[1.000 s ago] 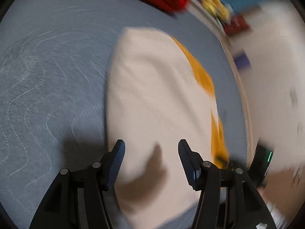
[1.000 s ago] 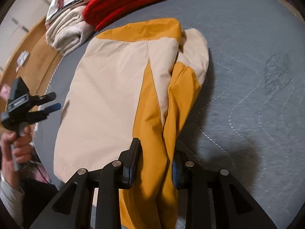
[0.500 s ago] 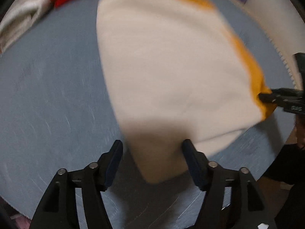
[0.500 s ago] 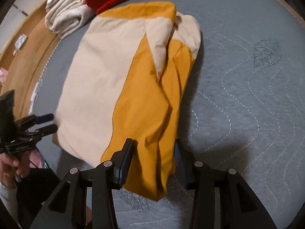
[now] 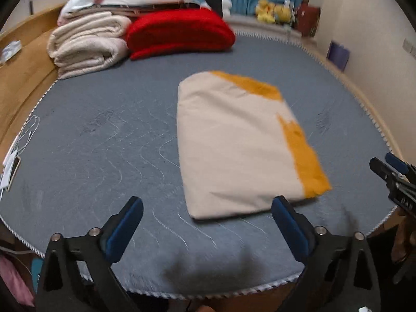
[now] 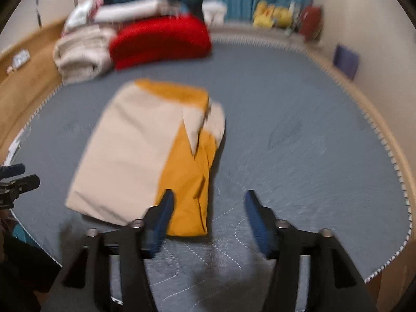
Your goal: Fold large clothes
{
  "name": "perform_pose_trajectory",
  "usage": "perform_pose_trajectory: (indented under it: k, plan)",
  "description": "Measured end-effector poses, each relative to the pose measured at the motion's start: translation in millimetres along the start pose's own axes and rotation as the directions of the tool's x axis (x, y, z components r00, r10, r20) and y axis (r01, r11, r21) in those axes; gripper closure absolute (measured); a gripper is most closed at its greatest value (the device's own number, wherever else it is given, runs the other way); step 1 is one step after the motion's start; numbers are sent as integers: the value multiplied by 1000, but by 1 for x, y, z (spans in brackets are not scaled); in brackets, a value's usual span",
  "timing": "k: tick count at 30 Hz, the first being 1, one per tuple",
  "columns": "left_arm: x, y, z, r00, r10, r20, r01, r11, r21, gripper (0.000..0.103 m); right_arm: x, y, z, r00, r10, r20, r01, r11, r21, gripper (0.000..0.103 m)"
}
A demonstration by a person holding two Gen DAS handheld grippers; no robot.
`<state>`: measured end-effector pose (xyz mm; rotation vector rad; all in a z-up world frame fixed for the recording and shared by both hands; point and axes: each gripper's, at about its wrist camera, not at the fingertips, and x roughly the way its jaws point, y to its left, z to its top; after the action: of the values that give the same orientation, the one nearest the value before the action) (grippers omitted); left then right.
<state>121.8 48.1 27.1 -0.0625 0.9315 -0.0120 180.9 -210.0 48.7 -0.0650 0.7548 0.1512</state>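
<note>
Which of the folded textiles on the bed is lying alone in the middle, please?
The cream-and-orange garment: it lies flat by itself, whereas the red blanket and cream blanket are piled at the far edge.

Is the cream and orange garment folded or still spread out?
Folded: the cream and orange garment lies as a compact layered rectangle on the grey mattress, neither gripper touching it.
</note>
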Motion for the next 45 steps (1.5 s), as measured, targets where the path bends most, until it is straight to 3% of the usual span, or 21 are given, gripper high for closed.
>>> perform_pose_trajectory:
  k: [1,3,6,9,12,14,27,45]
  plan:
    - [-10,-6,-8,1000,-13,19,13,1000,-12,4,-19,5,-4,999,-12,47,12,1000,0,17]
    - [-26,-15,-26,999,-20,50,21,999,-29,3,-48,11,-17,994,-24,106,25,1000,-11,6]
    - [-40,-27,-44,997,-35,68,41,996,-81,0,-68,32,-33,995,-14,96,16,1000,-25,0]
    - [-44,-30,-67,997,-31,65,41,985,-168,0,-79,35,-59,998,12,55,-12,1000,3,0]
    - [-40,-36,-80,998,33,48,-25,987,-159,0,-74,42,-77,999,24,41,-25,999,28,0]
    - [-32,-36,-81,999,37,21,-33,988,-151,0,-65,46,-84,999,29,18,-30,999,24,0]
    - [-17,-42,-81,999,17,44,-12,994,-110,0,-34,64,-88,998,51,-27,-52,999,-9,0]
    - [-17,-49,-81,998,6,67,0,996,-91,0,-32,58,-85,1000,17,-3,-17,1000,1,0]
